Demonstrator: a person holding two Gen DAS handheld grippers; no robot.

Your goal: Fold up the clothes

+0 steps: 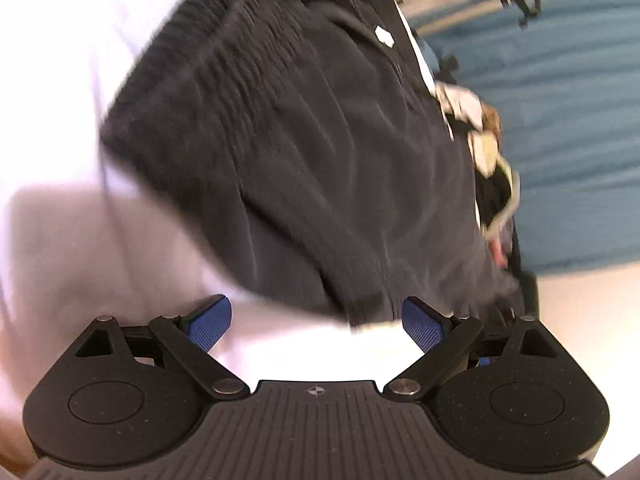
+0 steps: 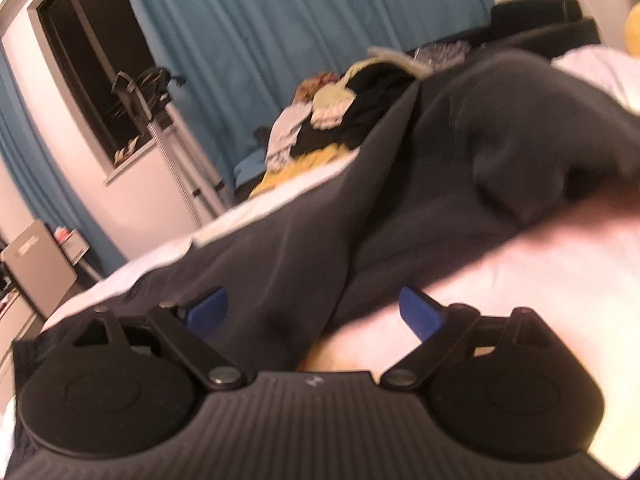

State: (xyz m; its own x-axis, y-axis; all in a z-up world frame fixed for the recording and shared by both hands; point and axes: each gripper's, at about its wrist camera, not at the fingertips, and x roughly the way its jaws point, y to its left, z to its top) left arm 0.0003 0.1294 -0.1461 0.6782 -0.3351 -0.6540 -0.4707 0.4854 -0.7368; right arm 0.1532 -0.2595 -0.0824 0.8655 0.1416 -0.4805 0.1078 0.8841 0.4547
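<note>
1. The room has teal curtains [image 2: 248, 32] hanging along a pale wall, a dark window [image 2: 92, 64] with a pale frame, and a bed covered by a white sheet [image 1: 72, 216], on which the work takes place.

2. In the left wrist view, the dark grey garment with a gathered, ribbed waistband [image 1: 304, 152] lies spread on the white sheet and fills the middle of the picture. The picture is blurred.

3. In the same view, the left gripper [image 1: 318, 322] has its black arms splayed and its blue-padded fingertips [image 1: 212, 326] stand wide apart. Only bare sheet shows between them. The garment's lower edge lies just beyond the tips, close to the right-hand pad, and whether it touches that pad cannot be told.

4. At the far edge of the bed in this view, a heap of mixed clothes [image 1: 484, 132] in white, cream and black lies beside the garment.

5. In the right wrist view, the same dark garment runs from the foreground up the bed in long folds, bunched higher at the upper right.

6. The right gripper [image 2: 316, 314] is also spread wide. A fold of the dark cloth runs through the gap between its blue pads, yet neither pad visibly presses on it.

7. Behind the garment, the heap of clothes shows yellow, black and white pieces, and a metal clothes rack [image 2: 136, 92] stands by the window.
</note>
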